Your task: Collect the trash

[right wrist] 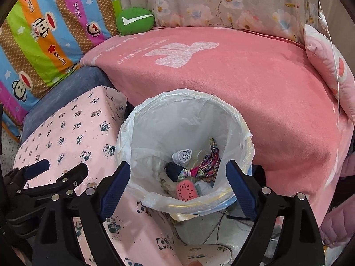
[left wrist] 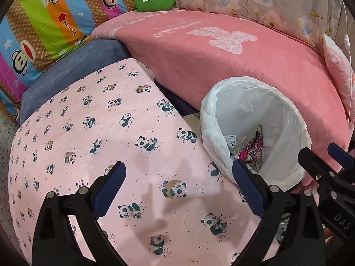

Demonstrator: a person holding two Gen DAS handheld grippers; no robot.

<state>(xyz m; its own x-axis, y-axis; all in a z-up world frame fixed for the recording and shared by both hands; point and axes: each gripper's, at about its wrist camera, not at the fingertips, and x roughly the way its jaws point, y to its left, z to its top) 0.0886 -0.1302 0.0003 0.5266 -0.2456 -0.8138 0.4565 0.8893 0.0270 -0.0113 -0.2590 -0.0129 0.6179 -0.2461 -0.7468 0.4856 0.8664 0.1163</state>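
Note:
A bin lined with a white plastic bag (right wrist: pixel 241 133) stands between a panda-print table and a pink sofa; it also shows in the left wrist view (left wrist: pixel 208 119). Inside lie a rolled white piece (right wrist: pixel 182 156), a colourful wrapper (right wrist: pixel 208 164), a dark scrap (right wrist: pixel 174 170) and a pink watermelon-slice item (right wrist: pixel 186 190). My right gripper (right wrist: pixel 178 182) is open and empty, directly above the bin's near rim. My left gripper (left wrist: pixel 178 182) is open and empty over the panda cloth, left of the bin. The right gripper shows in the left wrist view (left wrist: pixel 326 161).
The table with the pink panda cloth (left wrist: pixel 93 137) fills the left. A pink blanket covers the sofa seat (right wrist: pixel 255 84). A green cushion (right wrist: pixel 135 21), a striped cartoon quilt (right wrist: pixel 44 35) and a floral backrest (right wrist: pixel 221 2) sit behind. Cables (right wrist: pixel 219 223) lie on the floor under the bin.

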